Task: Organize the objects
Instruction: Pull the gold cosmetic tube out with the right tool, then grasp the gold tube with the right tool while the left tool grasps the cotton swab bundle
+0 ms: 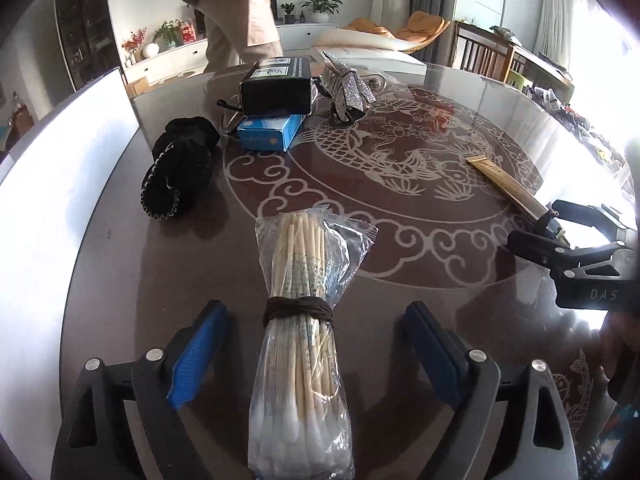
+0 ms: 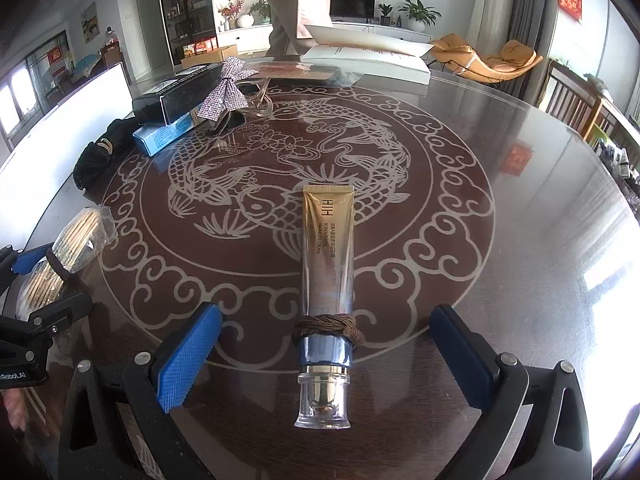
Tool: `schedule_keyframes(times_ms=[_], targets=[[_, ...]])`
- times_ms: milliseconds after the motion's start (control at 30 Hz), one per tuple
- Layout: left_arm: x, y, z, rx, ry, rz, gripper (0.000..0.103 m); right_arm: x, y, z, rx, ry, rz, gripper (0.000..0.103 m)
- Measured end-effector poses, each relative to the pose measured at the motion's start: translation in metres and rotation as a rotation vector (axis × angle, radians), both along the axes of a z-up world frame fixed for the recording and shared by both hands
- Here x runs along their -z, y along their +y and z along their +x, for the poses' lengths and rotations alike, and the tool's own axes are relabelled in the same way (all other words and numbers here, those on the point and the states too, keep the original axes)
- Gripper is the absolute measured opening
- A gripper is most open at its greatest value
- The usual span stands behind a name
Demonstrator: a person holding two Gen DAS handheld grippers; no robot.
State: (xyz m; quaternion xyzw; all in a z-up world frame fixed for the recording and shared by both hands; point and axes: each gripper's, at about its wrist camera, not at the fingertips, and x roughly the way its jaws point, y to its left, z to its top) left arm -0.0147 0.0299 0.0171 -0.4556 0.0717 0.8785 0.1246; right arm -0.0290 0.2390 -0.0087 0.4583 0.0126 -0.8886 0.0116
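Note:
A clear bag of cotton swabs [image 1: 304,344], bound by a dark band, lies on the round table between the spread fingers of my left gripper [image 1: 316,356], which is open and not touching it. A gold and blue cream tube [image 2: 326,288], with a brown band near its cap, lies between the spread fingers of my right gripper [image 2: 326,360], also open. The swab bag shows in the right wrist view [image 2: 68,256] at the left, and the tube in the left wrist view [image 1: 504,186] at the right, ahead of the right gripper [image 1: 560,236].
At the far left of the table [image 1: 400,240] lie a black box [image 1: 276,88] on a blue box [image 1: 270,132], a black scrunchie [image 1: 178,172] and a rhinestone bow clip [image 1: 346,92]. A white box [image 2: 368,62] sits at the far edge. A person [image 1: 236,12] stands behind.

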Motion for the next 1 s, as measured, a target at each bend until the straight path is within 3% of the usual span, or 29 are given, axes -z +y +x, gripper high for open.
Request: schedule_keyframes(times_ms=[133, 1000], targets=[[0.0034, -0.0032, -0.0032, -0.015, 0.003, 0.007, 0.103, 0.0, -0.0002, 0.0, 0.0, 0.0, 0.0, 0.103], [0.0044, -0.0067, -0.0024, -0.008, -0.005, 0.002, 0.103, 0.0008, 0.0003, 0.0002, -0.001, 0.001, -0.001, 0.103]])
